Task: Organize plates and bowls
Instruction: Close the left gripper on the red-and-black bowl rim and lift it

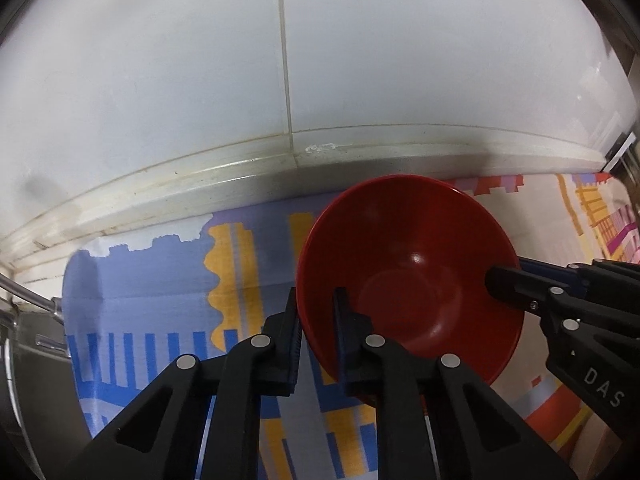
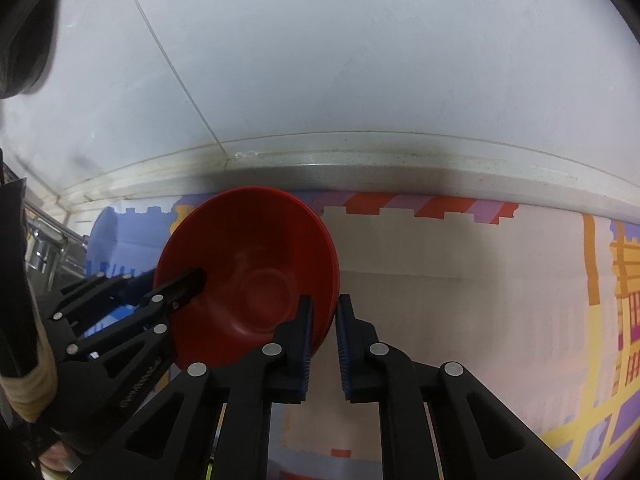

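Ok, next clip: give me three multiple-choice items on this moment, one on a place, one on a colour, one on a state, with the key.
1. Where does the bowl sit?
A. on a patterned mat near the tiled wall
B. inside a sink
C. on a wire rack

2. What colour is the bowl?
A. white
B. red
C. blue

3. How do the claws stand on the bowl?
A. both hover well above it
B. only one touches it
C. each is shut on its rim, on opposite sides

Key: 1 A, the mat lies under it below the tiled wall; 2 B, red in both views; 3 C, the left claw and right claw each straddle the rim.
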Demonstrator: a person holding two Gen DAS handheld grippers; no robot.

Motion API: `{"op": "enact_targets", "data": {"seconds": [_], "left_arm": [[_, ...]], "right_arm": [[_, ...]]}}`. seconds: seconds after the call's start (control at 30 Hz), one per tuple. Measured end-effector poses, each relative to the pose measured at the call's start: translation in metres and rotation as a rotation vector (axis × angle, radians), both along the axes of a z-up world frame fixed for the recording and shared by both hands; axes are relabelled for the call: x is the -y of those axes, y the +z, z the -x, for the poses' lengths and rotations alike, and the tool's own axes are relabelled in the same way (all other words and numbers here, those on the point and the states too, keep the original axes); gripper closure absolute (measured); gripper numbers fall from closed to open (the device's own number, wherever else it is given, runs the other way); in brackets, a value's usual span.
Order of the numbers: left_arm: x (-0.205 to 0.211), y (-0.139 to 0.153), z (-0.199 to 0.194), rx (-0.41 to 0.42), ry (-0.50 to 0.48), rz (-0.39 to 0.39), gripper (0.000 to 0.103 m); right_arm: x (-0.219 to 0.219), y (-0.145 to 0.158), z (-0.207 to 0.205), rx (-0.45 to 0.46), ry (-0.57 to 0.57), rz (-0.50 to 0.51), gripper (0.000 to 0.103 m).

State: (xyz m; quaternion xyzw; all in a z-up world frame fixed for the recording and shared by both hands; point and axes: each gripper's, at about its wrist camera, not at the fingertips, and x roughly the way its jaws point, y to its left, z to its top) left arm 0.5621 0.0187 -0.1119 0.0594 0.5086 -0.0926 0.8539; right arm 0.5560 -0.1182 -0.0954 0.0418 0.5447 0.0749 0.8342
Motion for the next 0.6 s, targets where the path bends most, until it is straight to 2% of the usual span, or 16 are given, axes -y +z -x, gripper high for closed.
{"op": "enact_targets", "data": {"seconds": [0.2, 0.6], "left_arm": [[0.002, 0.002, 0.011, 0.009, 0.015, 0.016, 0.088], [-0.001, 0.047, 0.062, 0.073, 0.006, 0.083, 0.088]], "right_arm": [[0.0, 0.003, 0.003, -0.003, -0.018, -0.01, 0.09], [0.013, 0.04, 0.038, 0.056, -0.061, -0.06, 0.09]]}}
